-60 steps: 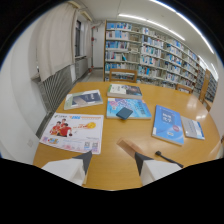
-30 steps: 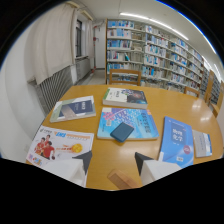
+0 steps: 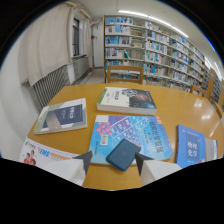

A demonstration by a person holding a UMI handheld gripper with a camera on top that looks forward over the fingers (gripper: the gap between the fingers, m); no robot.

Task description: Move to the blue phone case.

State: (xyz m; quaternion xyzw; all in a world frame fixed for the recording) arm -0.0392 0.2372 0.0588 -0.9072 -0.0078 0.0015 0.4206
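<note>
Blue phone case [image 3: 123, 154] now sits between the spread gripper [image 3: 113, 161] fingers, nearer than before. It lies on a book [image 3: 131, 136] on the wooden counter [image 3: 170, 107]; bookshelves [image 3: 150, 55] stand behind.

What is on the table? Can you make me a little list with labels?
place: a library room with bookshelves and a wooden chair behind the wooden table
blue phone case: lies on a light blue book, between the fingertips and just ahead of them
gripper: open, not touching the case
other books: a white-and-dark book beyond it, a grey-edged book to one side, a blue book to the other
nearest the fingers: a white sheet with pictures
</note>
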